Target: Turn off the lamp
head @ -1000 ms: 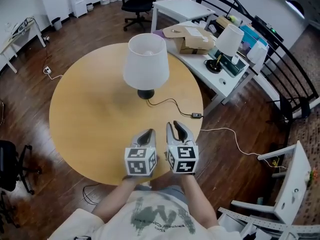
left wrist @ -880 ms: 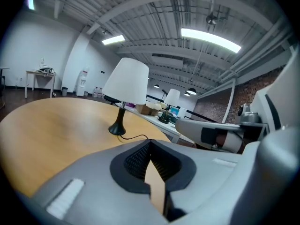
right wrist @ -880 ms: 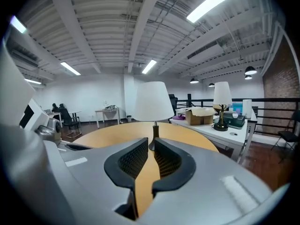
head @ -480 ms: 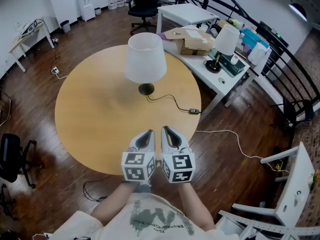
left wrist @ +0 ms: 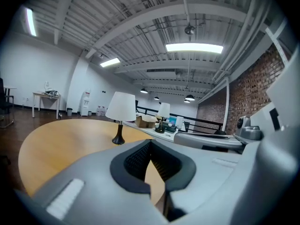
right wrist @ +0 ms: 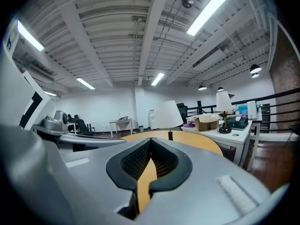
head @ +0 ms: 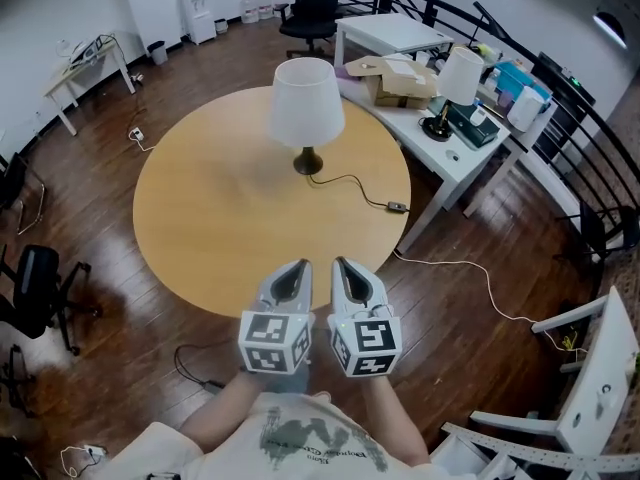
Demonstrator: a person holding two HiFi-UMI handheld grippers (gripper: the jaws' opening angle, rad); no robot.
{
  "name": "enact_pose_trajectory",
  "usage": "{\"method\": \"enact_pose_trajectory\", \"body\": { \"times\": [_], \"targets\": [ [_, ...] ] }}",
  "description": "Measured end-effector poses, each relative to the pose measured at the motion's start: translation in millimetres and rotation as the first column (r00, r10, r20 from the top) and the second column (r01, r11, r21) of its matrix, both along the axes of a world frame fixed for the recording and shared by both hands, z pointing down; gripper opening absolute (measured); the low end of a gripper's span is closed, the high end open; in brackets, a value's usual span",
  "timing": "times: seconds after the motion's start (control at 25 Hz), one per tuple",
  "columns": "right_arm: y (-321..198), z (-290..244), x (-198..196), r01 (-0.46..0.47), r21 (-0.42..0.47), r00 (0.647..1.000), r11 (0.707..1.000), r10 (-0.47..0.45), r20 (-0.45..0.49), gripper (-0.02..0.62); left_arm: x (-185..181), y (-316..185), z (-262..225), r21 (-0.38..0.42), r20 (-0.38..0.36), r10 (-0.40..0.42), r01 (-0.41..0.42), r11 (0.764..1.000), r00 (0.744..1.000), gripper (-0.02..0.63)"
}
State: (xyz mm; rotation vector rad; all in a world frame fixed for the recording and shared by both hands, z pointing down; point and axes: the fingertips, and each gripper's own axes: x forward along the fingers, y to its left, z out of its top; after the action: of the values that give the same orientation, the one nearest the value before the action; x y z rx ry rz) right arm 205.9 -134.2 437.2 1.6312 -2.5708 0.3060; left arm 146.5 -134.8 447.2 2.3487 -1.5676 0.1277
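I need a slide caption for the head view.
Left claw and right claw, both shut and empty, near round table with lamp.

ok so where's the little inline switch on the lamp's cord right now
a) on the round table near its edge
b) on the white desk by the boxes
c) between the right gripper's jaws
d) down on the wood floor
a: the switch lies on the round table close to its right edge, on the black cord that runs from the base of the lamp.
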Motion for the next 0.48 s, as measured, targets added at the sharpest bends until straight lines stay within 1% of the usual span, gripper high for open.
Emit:
{"method": "enact_pose_trajectory", "body": {
  "times": [0.2,0.36,0.48],
  "targets": [
    [32,-6,-1,0.018,0.019,1.0,1.0,-0.018,0.0,0.0,-1,34,-10,0.026,0.014,-0.007,0.007,1.0,1.0,-0.005],
    [52,-14,3,0.013,0.053,1.0,0.999,-0.012,-0.012,0.0,0,52,-18,0.057,0.031,-0.001,0.0,0.998,1.0,-0.005],
    [62,-10,-3,0.02,0.063,1.0,0.998,-0.019,-0.014,0.0,-3,62,-17,0.07,0.043,0.004,-0.007,0.997,0.999,-0.005]
  ]
}}
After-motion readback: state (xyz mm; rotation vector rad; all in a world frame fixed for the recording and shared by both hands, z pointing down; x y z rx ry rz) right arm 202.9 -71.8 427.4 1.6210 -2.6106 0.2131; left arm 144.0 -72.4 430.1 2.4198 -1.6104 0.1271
